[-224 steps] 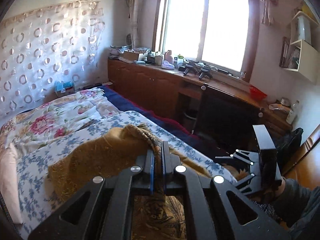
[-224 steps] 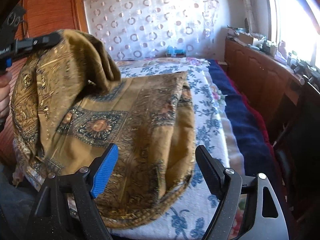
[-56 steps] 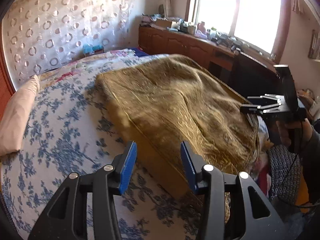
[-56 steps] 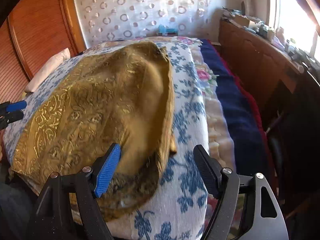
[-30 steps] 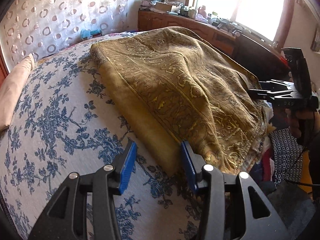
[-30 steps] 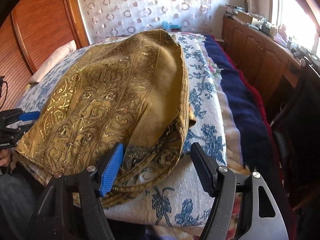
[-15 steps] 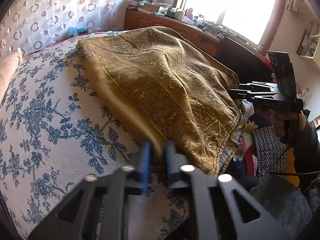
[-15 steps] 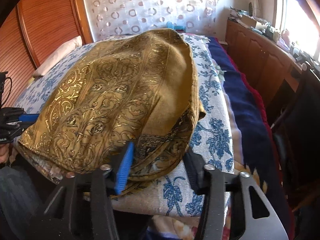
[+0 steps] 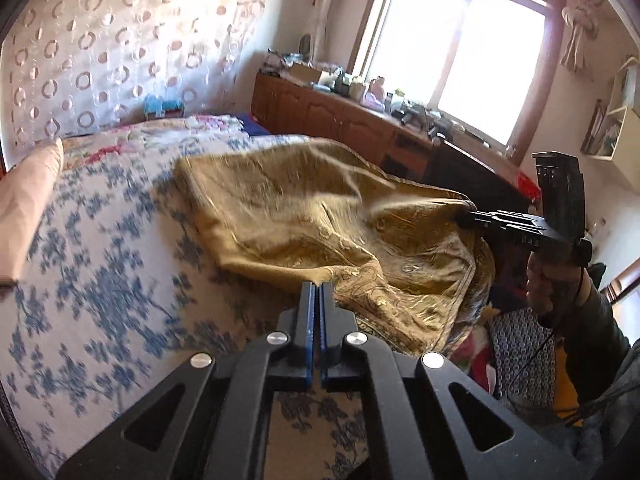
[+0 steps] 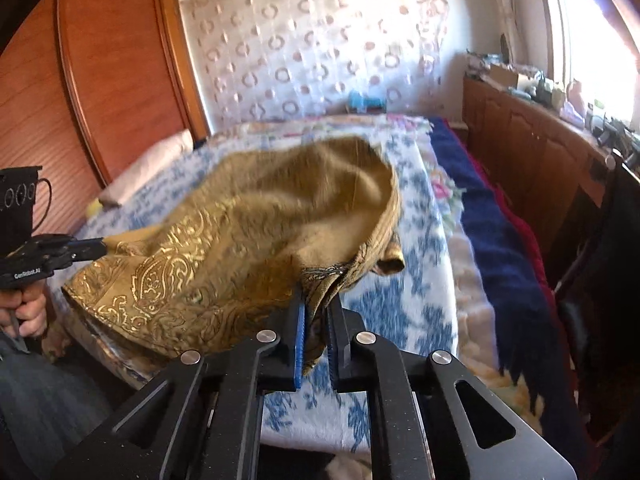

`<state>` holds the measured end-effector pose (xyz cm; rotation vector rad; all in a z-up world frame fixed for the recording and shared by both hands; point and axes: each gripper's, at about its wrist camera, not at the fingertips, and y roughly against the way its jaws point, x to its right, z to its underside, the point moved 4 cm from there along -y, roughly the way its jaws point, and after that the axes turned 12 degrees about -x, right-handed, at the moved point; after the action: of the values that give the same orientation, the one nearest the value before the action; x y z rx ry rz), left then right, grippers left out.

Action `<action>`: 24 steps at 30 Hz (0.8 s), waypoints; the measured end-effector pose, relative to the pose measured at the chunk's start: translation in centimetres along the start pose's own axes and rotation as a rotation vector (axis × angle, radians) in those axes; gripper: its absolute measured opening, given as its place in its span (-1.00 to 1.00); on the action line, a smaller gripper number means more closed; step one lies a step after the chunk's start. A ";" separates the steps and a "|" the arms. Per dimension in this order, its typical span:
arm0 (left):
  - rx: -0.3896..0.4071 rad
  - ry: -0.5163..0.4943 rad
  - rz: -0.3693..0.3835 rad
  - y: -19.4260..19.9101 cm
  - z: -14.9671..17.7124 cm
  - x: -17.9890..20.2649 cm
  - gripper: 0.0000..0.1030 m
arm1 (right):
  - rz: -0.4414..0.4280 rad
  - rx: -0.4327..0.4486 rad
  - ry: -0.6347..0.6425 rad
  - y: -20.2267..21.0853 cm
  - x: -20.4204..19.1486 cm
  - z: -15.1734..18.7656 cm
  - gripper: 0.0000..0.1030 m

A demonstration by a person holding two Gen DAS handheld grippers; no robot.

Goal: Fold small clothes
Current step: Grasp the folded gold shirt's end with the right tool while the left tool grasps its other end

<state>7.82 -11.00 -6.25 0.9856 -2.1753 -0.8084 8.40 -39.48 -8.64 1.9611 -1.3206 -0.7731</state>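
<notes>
both tools have just closed on the near corners of the gold cloth [image 9: 320, 216] and lifted them off the bed [image 9: 100, 264] since half a second ago. left tool [image 9: 316, 292] pinches the near left corner, blue pads together on the hem. cloth sags between the two, its far part on the floral sheet. right tool [image 10: 316, 312] clamps the bunched right corner; a hand [image 9: 548, 280] grips its handle

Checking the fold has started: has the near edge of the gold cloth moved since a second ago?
Yes. Both grippers have just closed on the gold cloth, and its near edge is now lifted off the blue floral bedspread where it lay flat.
</notes>
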 end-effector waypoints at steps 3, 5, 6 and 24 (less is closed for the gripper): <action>0.025 0.005 0.001 0.6 -1.5 -0.8 -1.00 | -0.008 0.039 0.006 0.7 -0.1 -1.5 -0.89; 0.047 0.005 -0.007 0.6 -3.0 -1.4 -1.00 | -0.003 0.070 0.020 1.0 -0.3 -3.1 -0.90; 0.054 0.008 -0.007 0.6 -3.7 -1.7 -1.00 | -0.007 0.083 0.024 1.1 -0.3 -4.0 -0.90; 0.024 0.124 -0.085 -6.8 -13.7 -11.6 -1.00 | 0.001 0.059 0.061 -8.9 3.2 -18.6 -0.95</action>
<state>26.91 -9.11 -5.80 1.1165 -2.0540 -0.7407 28.58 -36.49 -4.36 2.0134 -1.3222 -0.6757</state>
